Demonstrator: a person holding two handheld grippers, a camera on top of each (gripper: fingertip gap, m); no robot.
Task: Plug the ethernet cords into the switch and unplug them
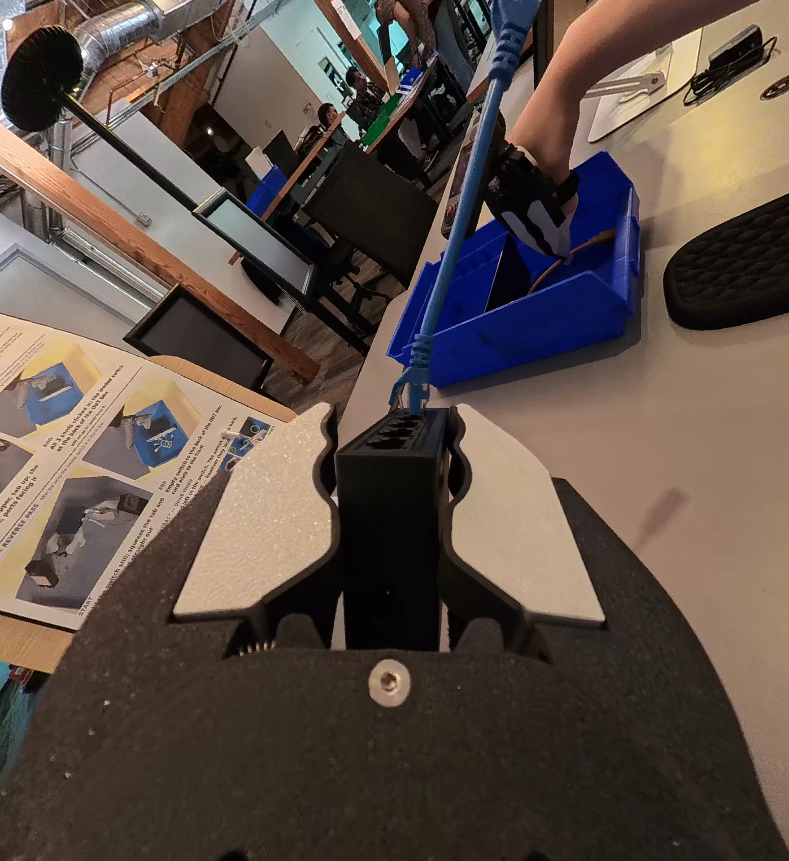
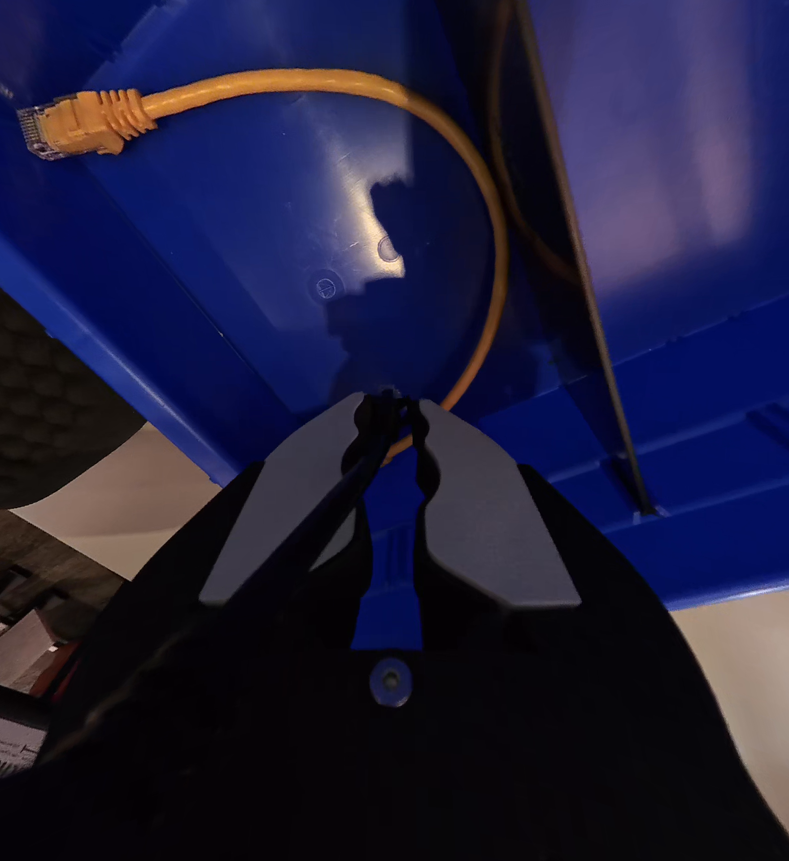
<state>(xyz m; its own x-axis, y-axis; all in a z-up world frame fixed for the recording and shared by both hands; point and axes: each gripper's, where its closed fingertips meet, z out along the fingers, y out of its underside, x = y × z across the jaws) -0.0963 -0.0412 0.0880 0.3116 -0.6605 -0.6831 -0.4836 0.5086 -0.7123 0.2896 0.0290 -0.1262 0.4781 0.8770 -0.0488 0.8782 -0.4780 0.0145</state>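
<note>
Left gripper (image 1: 392,447) is clamped on the black rectangular plastic network switch (image 1: 390,503), centre of the left wrist view, port face pointing away from the camera. A light-blue ethernet cord (image 1: 464,223) sits plugged into the far port and runs up out of the top of the frame.

Right gripper (image 2: 390,403) is down inside the blue plastic bin (image 2: 662,419), fingers nearly together at the tips. The yellow ethernet cord (image 2: 495,223) passes right between or just behind them; can't tell if it's actually pinched.

Risks as I see them:
- Grip lands on bare cable, far from either plug. The yellow plug (image 2: 80,126) lies upper left of the right wrist view, well apart from the fingertips, so it will dangle and be hard to aim at a port.
- Thin round cable could slip out of the tips on lift.
- Swinging the switch could tug the blue cord.
</note>
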